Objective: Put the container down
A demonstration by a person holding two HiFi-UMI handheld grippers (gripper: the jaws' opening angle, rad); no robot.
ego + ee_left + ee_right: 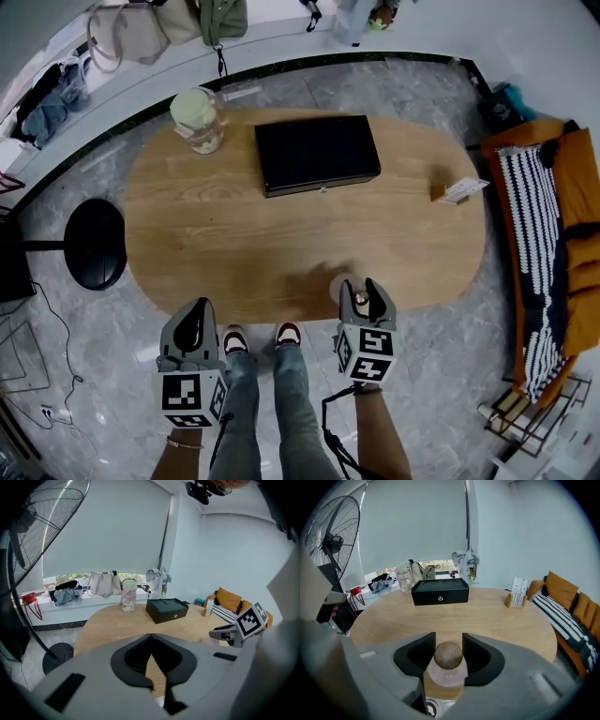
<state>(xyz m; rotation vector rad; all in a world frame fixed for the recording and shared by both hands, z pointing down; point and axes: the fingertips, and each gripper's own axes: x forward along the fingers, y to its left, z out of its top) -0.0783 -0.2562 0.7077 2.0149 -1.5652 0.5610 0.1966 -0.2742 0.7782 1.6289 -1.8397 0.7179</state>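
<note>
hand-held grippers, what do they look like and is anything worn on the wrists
Both the left hand-held gripper and right hand-held gripper are grey moulded shells with black ribbed jaw liners, each carrying a white cube with black square markers. A black cable loops below the right one. No sleeves show; a thin bracelet circles the left wrist.

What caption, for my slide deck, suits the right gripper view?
Small wood-stoppered container standing on the table between the jaws of the right gripper, black box beyond.

The right gripper (358, 287) hides the base of the container (447, 665). Print on the card (517, 591) is too small to read.
</note>
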